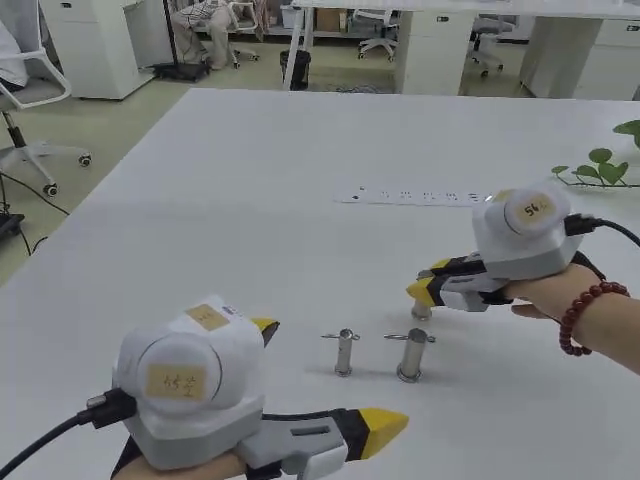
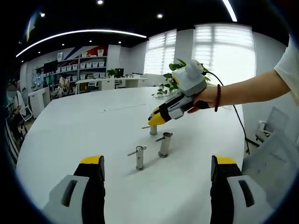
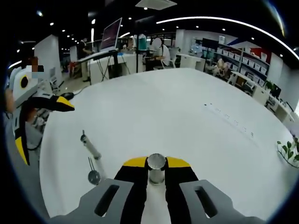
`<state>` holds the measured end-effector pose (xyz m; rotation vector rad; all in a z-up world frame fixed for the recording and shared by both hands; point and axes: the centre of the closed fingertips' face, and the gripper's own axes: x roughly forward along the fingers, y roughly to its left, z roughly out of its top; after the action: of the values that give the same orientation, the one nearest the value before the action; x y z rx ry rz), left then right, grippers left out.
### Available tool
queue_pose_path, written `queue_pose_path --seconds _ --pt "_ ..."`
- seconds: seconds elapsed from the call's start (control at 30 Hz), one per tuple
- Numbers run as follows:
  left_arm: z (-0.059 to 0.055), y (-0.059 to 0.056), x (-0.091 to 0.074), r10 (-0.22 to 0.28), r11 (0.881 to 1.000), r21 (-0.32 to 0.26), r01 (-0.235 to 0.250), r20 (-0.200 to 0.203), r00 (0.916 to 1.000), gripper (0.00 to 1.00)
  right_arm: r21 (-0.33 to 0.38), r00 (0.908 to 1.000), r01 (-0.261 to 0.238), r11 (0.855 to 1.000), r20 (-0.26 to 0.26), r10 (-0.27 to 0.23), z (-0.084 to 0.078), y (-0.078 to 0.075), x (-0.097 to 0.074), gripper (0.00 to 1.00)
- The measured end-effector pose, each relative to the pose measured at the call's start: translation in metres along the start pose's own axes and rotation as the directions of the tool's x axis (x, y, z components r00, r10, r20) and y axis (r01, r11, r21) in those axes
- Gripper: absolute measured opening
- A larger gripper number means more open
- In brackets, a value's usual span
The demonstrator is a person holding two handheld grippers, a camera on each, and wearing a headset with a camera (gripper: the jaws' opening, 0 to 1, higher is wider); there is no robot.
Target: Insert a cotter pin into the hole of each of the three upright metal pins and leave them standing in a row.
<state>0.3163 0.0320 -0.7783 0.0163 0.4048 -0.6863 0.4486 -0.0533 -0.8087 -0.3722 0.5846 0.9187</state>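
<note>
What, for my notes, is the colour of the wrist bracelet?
Dark red; bracelet clearest in head view.

A round yellow sticker on the back of the right gripper bears a handwritten "54". The left gripper carries a yellow label whose handwriting perhaps starts "65"; the rest is illegible.

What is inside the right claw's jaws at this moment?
An upright metal pin, its round top showing between the yellow tips of the right claw. The jaws cover its sides, so its hole cannot be seen there.
</note>
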Motion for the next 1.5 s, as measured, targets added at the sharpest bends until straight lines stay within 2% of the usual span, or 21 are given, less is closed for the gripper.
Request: queue_pose_path --seconds 0.23,0.7,1.07,1.37,1.5 --pt "0.001 -0.001 -0.002 -0.003 1.000 0.009 0.003 0.000 1.0000 0.94 0.033 0.9995 0.032 0.999 -0.009 -0.032 -0.014 -0.001 -0.020 0.13" --pt "0.006 -0.003 -0.008 -0.011 1.000 0.015 0.011 0.012 0.9999 0.93 0.031 0.9990 0.040 0.999 -0.021 -0.040 -0.036 0.018 -0.046 0.13" --pt "0.009 -0.002 -0.012 -0.011 1.000 0.015 0.010 0.021 0.9997 0.91 0.024 0.9992 0.038 0.999 -0.016 -0.037 -0.042 0.041 -0.056 0.13" --pt "0.011 -0.004 -0.014 -0.017 1.000 0.012 0.016 0.028 0.9995 0.91 0.089 0.9986 0.052 0.995 -0.003 -0.052 -0.048 0.059 -0.060 0.13" --pt "0.011 -0.004 -0.014 -0.016 1.000 0.014 0.015 0.029 0.9995 0.91 0.082 0.9989 0.046 0.996 0.000 -0.046 -0.050 0.070 -0.060 0.13"
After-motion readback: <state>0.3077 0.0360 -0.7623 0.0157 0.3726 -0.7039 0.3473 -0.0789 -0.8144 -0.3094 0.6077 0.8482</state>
